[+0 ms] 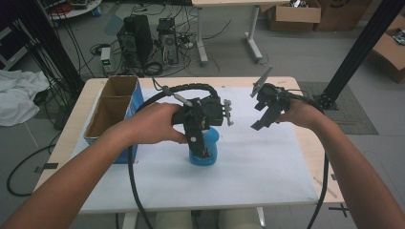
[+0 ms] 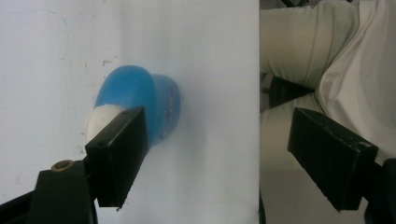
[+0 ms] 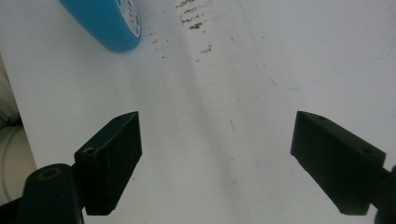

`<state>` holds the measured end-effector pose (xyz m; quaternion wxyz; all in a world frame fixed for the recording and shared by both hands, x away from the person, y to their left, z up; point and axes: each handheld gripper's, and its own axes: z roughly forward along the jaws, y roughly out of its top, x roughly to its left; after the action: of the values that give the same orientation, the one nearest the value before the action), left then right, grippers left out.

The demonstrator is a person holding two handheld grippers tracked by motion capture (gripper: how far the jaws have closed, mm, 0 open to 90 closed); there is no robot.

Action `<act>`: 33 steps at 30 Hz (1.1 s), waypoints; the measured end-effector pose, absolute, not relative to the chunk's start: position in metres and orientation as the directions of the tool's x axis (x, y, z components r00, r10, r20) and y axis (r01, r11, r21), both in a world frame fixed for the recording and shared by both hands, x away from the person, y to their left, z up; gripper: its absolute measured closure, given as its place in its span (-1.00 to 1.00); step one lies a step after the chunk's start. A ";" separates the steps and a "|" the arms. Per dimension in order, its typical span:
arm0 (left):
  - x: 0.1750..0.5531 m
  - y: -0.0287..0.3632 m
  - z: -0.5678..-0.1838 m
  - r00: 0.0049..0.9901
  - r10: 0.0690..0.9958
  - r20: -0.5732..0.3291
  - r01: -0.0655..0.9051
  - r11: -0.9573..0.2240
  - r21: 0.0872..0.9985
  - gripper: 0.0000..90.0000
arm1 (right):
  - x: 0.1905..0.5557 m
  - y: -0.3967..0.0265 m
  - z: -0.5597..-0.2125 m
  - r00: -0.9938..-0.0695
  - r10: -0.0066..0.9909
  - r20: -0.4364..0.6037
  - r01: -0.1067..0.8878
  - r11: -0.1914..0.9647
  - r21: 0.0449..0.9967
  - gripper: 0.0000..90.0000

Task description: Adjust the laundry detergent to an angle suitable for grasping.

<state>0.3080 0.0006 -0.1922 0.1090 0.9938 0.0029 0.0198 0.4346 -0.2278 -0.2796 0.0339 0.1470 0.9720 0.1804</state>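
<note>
High view, from the left: an open cardboard box (image 1: 114, 107) with a blue side sits at the table's left edge, partly on the white sheet (image 1: 267, 167) that covers most of the tabletop. Just right of it the person's left hand (image 1: 155, 125) grips the left gripper (image 1: 204, 148), which points down over a blue cup (image 1: 204, 153) standing on the sheet near the middle. From the left gripper view, its jaws are spread wide; one jaw overlaps the blue cup (image 2: 140, 100) at its white-filled mouth, the other hangs well clear out past the sheet's edge, so nothing is clamped. Further right, the right hand (image 1: 301, 114) holds the right gripper (image 1: 264, 119) up above bare sheet, well apart from the cup. Its own view shows the jaws wide open and empty, with the cup (image 3: 105, 21) off in the upper left corner.
</note>
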 end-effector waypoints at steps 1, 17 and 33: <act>0.307 0.001 -0.192 0.999 0.015 0.035 0.007 -0.976 0.216 -0.53 | 0.434 -0.228 -0.280 -0.955 0.297 -0.013 0.273 0.892 0.360 -0.63; 0.307 -0.001 -0.191 0.999 0.017 0.045 0.007 -0.976 0.219 -0.53 | 0.434 -0.230 -0.278 -0.954 0.298 -0.014 0.272 0.888 0.371 -0.64; 0.306 0.000 -0.190 0.999 0.025 0.048 0.014 -0.975 0.220 -0.53 | 0.434 -0.229 -0.281 -0.956 0.292 -0.011 0.267 0.890 0.369 -0.64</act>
<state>0.3057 0.0000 -0.1902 0.1105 0.9935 0.0100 0.0251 0.4335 -0.2287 -0.2808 0.0328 0.1439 0.9716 0.1850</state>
